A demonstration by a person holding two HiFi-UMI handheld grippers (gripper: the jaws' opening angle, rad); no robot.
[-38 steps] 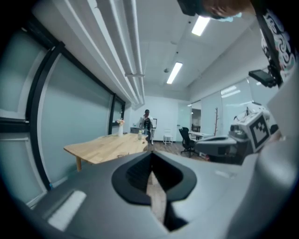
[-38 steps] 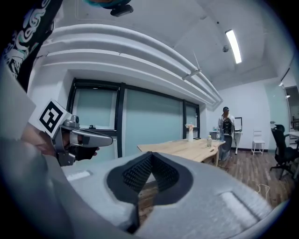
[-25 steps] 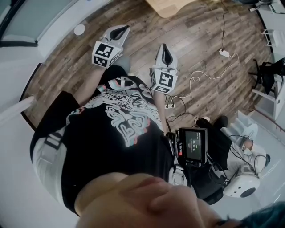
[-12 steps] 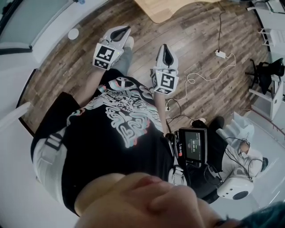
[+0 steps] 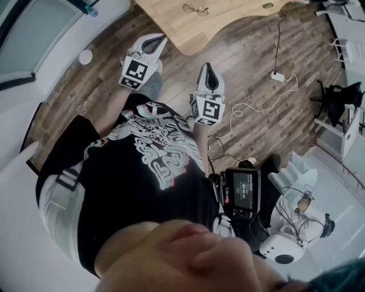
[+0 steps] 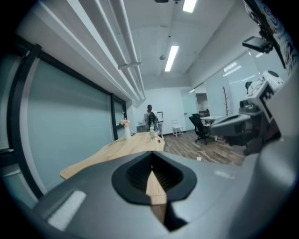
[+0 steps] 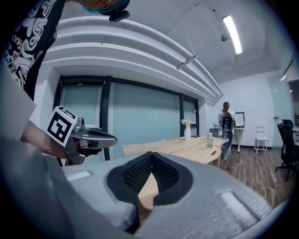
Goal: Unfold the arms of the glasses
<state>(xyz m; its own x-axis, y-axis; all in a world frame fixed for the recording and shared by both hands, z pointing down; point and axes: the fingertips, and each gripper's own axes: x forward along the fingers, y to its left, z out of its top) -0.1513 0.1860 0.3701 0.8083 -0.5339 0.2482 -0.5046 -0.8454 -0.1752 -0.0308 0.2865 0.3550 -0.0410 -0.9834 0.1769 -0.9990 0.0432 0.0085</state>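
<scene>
A pair of thin-rimmed glasses (image 5: 195, 8) lies on the light wooden table (image 5: 171, 25) at the top of the head view, well ahead of both grippers. Whether its arms are folded cannot be told at this size. My left gripper (image 5: 161, 37) is held above the wood floor short of the table edge, shut and holding nothing. My right gripper (image 5: 210, 65) is beside it, also shut and holding nothing. In the left gripper view the left gripper (image 6: 152, 153) points along the table (image 6: 121, 149). The right gripper (image 7: 150, 154) also faces the table (image 7: 187, 147). The glasses do not show in either gripper view.
A person (image 7: 226, 119) stands at the table's far end, near a vase (image 7: 187, 133) and a bottle (image 7: 210, 140). A power strip with a white cable (image 5: 276, 76) lies on the floor to the right. An office chair (image 6: 200, 127) stands further off.
The head view has shifted forward, so the table and the glasses have come into sight at the top. Both grippers stay shut, held side by side.
</scene>
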